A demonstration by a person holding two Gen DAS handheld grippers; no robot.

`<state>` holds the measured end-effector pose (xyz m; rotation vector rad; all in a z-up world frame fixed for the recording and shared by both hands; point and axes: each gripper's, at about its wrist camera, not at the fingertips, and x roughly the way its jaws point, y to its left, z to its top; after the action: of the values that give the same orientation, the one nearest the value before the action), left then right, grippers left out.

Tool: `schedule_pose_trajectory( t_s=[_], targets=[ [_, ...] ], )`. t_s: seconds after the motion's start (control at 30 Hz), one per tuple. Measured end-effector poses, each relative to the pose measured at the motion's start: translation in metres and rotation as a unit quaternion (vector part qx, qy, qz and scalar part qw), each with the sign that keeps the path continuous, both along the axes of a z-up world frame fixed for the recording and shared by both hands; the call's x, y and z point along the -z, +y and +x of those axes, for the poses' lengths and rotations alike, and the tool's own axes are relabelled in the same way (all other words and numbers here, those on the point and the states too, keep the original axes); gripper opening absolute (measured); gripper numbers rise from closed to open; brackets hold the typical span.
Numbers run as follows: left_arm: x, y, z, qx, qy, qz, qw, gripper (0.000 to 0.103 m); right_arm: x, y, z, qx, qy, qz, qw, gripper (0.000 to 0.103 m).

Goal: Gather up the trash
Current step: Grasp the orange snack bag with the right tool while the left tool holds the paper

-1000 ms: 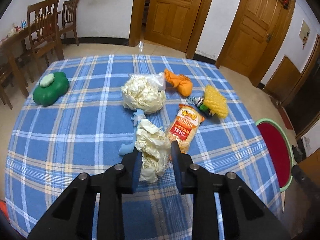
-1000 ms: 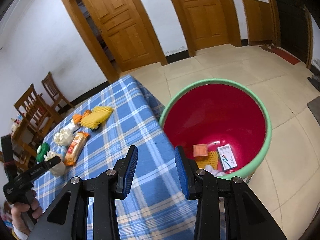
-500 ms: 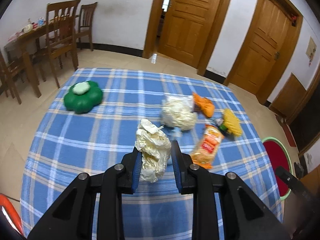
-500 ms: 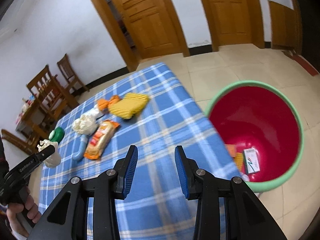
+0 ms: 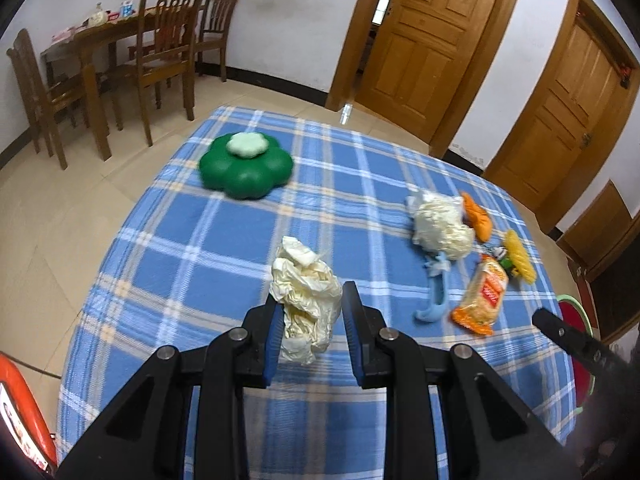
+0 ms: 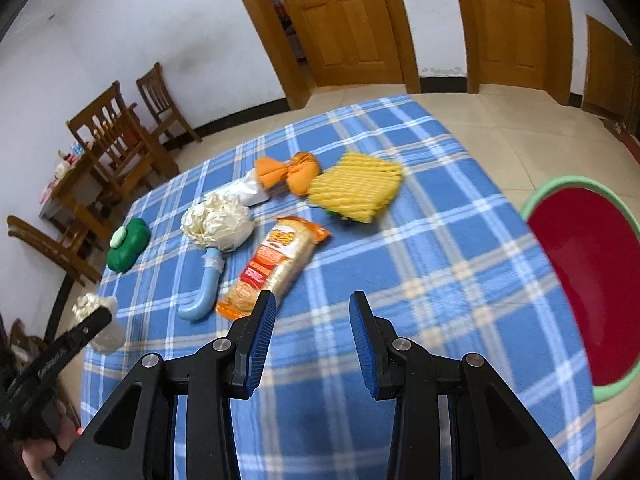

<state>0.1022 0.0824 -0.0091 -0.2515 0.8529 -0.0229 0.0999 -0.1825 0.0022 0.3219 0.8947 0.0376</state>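
My left gripper is shut on a crumpled cream paper wad and holds it above the blue plaid table; the wad also shows in the right wrist view. My right gripper is open and empty above the table, just right of an orange snack packet. A red basin with a green rim stands on the floor off the table's right edge. On the table lie a second cream paper ball, a light blue handle, an orange cloth and a yellow mesh sponge.
A green flower-shaped container sits at the table's far left. Wooden chairs and a dining table stand beyond it on the tiled floor. Wooden doors line the back wall. An orange object is at the lower left.
My left gripper has lifted the paper wad and pulled back toward the table's left side. My right gripper has swung from over the red basin to over the table, facing the snack packet.
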Motion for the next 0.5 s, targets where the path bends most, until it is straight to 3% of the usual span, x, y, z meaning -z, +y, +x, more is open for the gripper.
schedule_pose_trajectory(
  t_s=[0.37,0.5],
  targets=[
    [0.009,0.024,-0.005,-0.021,0.007,-0.013,0.9997,0.028,0.017,0.028,0.035,-0.008,0.025,0.007,1.0,0.04],
    [0.013,0.027,-0.004,-0.022,0.011,-0.019,0.9995,0.028,0.022,0.037,0.044,-0.007,0.027,-0.006,1.0,0.048]
  ],
)
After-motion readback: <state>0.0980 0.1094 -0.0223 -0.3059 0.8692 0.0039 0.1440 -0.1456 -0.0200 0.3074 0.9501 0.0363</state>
